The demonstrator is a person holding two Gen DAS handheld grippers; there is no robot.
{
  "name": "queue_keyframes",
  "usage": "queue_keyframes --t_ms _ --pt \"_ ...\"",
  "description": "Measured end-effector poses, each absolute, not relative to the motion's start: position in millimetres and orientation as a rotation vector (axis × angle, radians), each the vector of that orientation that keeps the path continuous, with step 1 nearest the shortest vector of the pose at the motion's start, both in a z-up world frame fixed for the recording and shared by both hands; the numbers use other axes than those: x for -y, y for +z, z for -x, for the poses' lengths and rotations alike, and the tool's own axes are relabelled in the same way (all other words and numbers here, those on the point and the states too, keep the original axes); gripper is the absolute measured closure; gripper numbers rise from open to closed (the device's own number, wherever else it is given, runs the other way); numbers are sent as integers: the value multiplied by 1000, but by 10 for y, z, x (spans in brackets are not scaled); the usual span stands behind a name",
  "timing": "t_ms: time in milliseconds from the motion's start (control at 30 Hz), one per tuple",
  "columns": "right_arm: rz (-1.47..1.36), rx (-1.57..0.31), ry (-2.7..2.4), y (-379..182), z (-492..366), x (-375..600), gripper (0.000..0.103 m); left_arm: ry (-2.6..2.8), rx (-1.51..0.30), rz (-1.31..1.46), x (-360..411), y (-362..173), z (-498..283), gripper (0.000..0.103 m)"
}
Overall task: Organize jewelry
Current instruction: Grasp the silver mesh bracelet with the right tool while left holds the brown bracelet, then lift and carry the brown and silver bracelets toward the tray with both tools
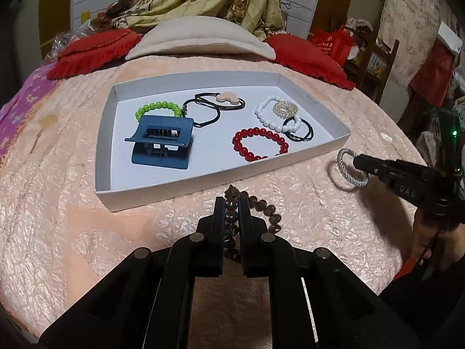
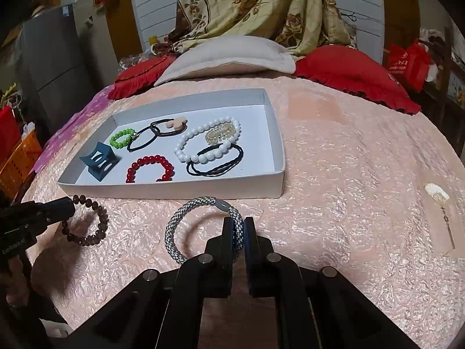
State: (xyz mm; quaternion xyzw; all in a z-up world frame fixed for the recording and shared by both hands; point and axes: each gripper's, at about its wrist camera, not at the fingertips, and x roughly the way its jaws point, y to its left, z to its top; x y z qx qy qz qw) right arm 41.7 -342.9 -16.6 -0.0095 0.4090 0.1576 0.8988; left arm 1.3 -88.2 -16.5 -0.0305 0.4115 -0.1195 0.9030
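Observation:
A white tray (image 1: pixel 162 193) lies on the pink bed cover and holds a blue hair claw (image 1: pixel 161 142), green (image 1: pixel 157 107), red (image 1: pixel 258 144) and white (image 1: pixel 268 113) bead bracelets and black hair ties (image 1: pixel 300 129). My left gripper (image 1: pixel 232 203) is shut on a brown bead bracelet (image 1: pixel 268 210), just in front of the tray's near wall. My right gripper (image 2: pixel 239 224) is shut on a silver woven bracelet (image 2: pixel 180 224), near the tray's front right corner (image 2: pixel 279 186). The right gripper also shows in the left wrist view (image 1: pixel 359 161), the left gripper in the right wrist view (image 2: pixel 68 206).
Red cushions (image 1: pixel 93 51) and a beige pillow (image 1: pixel 200 39) lie behind the tray. A pale hairpin (image 2: pixel 437 195) lies on the cover to the right. An orange basket (image 2: pixel 20 157) stands off the bed at left. A floral blanket (image 2: pixel 250 5) hangs at the back.

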Motion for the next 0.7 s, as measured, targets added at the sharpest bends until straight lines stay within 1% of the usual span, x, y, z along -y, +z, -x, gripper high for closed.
queue_keyframes --t_ms 167,367,700 --pt "25 -828 358 -140 -379 3375 97 -212 -871 51 896 -231 -23 96" --pt "35 -869 366 -232 -371 3296 97 -190 -876 48 887 -247 -37 96" --pt "58 -850 401 -192 -341 3205 97 -181 -882 46 877 -254 -46 96"
